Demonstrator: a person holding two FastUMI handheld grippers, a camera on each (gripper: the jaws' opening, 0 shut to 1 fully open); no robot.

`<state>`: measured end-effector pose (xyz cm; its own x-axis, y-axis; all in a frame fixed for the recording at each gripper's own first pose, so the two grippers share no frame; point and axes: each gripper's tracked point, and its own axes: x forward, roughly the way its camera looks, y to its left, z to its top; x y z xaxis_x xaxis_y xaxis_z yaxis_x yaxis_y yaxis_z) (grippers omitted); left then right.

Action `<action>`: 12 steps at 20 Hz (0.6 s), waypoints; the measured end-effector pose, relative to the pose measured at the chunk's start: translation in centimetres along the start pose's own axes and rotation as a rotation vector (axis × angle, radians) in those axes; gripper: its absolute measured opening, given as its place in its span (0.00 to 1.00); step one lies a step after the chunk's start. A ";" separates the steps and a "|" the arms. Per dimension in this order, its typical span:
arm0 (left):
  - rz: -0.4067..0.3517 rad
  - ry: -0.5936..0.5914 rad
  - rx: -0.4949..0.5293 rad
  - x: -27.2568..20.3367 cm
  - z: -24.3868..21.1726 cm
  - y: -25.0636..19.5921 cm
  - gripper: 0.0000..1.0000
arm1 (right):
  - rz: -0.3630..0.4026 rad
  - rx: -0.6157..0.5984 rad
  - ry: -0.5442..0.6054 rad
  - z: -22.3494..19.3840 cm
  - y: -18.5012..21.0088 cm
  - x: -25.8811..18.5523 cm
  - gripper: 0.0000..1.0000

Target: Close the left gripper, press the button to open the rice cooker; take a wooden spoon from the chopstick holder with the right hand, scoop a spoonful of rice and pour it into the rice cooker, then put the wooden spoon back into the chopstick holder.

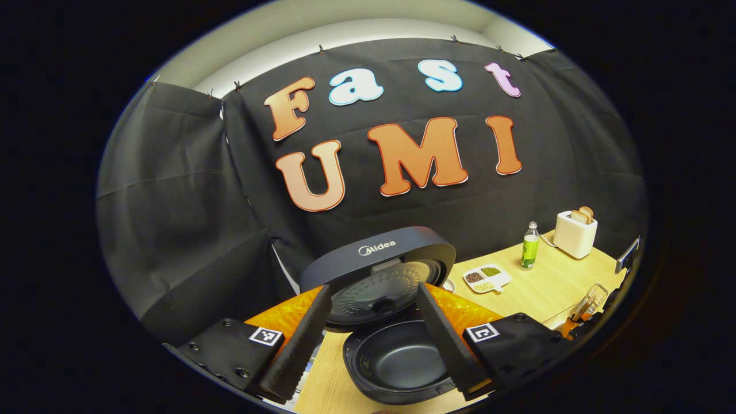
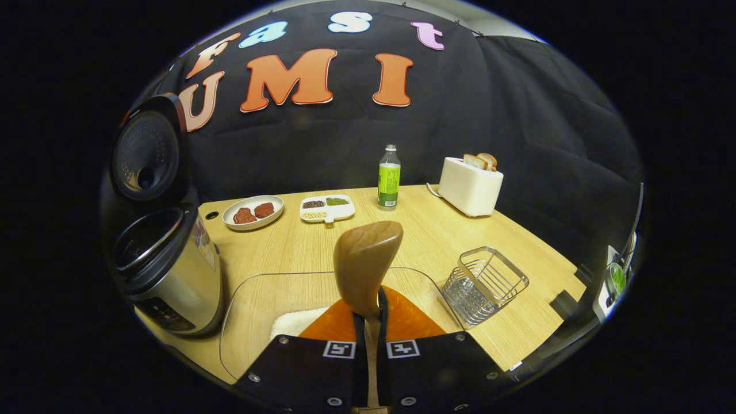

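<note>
The rice cooker (image 1: 397,362) stands open below my left gripper (image 1: 374,287), its lid (image 1: 376,264) raised and its dark inner pot bare. The left gripper's fingers (image 1: 299,339) are spread wide, one on each side of the pot, holding nothing. My right gripper (image 2: 371,313) is shut on the handle of the wooden spoon (image 2: 365,261), whose bowl points up and away over the table. The face that shows carries no rice. White rice (image 2: 293,325) lies in a clear container (image 2: 241,299) just under the spoon. The open cooker (image 2: 167,270) is to its left, and the wire chopstick holder (image 2: 483,284) to its right.
At the back of the wooden table (image 2: 425,230) are a plate of red pieces (image 2: 253,211), a divided dish of beans (image 2: 326,208), a green-labelled bottle (image 2: 388,177) and a white toaster (image 2: 470,184) with bread. The table's right edge runs close to the holder.
</note>
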<state>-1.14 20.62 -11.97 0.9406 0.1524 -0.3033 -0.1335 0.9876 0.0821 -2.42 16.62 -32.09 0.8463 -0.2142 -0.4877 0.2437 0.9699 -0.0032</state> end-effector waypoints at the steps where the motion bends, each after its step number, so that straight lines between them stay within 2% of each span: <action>1: 0.004 0.004 -0.005 -0.1 -0.2 0.3 0.93 | -0.002 0.020 0.011 0.1 -0.3 0.1 0.06; 3: 0.014 0.007 -0.012 -0.2 -0.4 0.9 0.93 | 0.012 0.098 0.043 0.1 -0.4 0.0 0.06; 6: 0.025 0.012 -0.020 -0.3 -0.8 1.3 0.93 | 0.020 0.142 0.079 0.1 -0.3 0.1 0.06; 12: 0.025 0.031 -0.027 -0.2 -1.3 1.3 0.93 | 0.119 0.288 0.173 -0.3 2.6 -0.6 0.06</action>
<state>-1.89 21.96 -13.08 0.9270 0.1776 -0.3304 -0.1657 0.9841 0.0643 -2.45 19.29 -32.08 0.7901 -0.0545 -0.6105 0.2921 0.9091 0.2969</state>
